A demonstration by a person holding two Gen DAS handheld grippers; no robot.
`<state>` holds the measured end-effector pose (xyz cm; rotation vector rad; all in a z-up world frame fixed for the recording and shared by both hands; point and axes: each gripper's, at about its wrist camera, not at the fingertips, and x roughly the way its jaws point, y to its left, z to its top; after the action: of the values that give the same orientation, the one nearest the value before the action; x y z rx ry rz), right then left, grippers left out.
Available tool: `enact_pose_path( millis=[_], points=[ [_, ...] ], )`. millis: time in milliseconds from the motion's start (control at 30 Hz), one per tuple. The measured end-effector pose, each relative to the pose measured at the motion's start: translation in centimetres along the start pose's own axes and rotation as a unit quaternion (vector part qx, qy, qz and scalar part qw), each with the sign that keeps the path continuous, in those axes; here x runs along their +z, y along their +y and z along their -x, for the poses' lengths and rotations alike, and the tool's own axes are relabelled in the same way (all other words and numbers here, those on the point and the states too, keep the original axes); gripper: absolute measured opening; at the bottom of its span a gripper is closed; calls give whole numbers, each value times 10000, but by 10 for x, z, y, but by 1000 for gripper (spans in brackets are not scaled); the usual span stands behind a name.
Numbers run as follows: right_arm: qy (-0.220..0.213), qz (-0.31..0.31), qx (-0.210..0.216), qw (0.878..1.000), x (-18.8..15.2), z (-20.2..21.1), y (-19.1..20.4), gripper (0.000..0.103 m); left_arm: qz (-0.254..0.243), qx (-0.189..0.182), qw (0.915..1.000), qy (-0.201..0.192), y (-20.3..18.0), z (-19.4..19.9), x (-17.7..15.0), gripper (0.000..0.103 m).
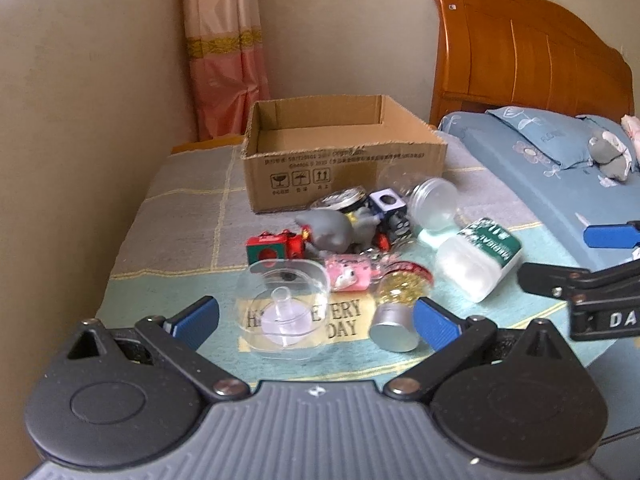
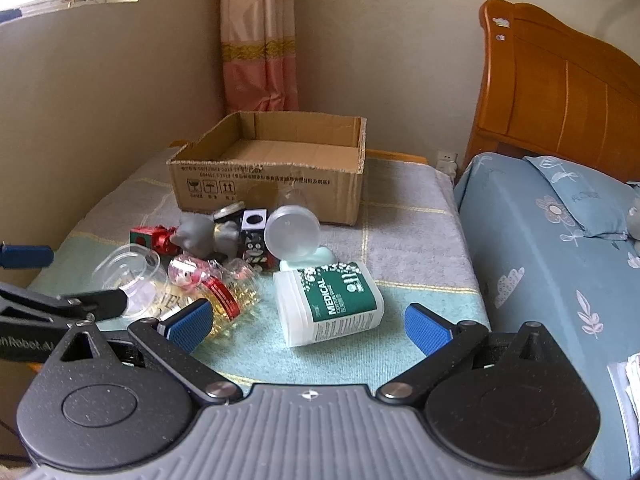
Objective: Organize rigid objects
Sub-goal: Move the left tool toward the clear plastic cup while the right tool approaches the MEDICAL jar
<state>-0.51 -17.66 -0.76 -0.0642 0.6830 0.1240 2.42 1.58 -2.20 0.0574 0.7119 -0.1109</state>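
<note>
An open cardboard box (image 1: 344,168) (image 2: 268,184) stands at the back of a towel-covered table. In front of it lies a pile: a grey figurine (image 1: 332,230) (image 2: 198,236), a red toy (image 1: 272,246), a pink toy (image 1: 348,274), a frosted jar (image 2: 292,236), a gold-filled bottle (image 1: 400,300) (image 2: 230,300). A clear round container (image 1: 282,308) lies between the fingers of my left gripper (image 1: 316,320), which is open. My right gripper (image 2: 308,324) is open around the medical cotton swab box (image 2: 332,304) (image 1: 478,256), not touching it.
A beige wall runs along the table's left side, with a pink curtain (image 1: 228,48) in the corner. A bed with blue bedding (image 2: 560,248) and a wooden headboard (image 1: 528,52) lies to the right. A wall socket (image 2: 446,160) sits behind the table.
</note>
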Motion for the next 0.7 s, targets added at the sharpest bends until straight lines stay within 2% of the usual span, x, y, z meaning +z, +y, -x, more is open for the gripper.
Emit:
enact_pose_path(
  millis=[333,500,700],
  points=[
    [247,60,120,9996,-21,-28,-18,103,168,71,9990,396,29,-39,-15,102],
    [401,332,163,9985,-33,-44,-17,103,187,60,9982,573,32,-56,-18,102],
    [701,364,225,9966,-44,-67,-20,103,139,137,9970,747,35,-72,-23,102]
  ],
)
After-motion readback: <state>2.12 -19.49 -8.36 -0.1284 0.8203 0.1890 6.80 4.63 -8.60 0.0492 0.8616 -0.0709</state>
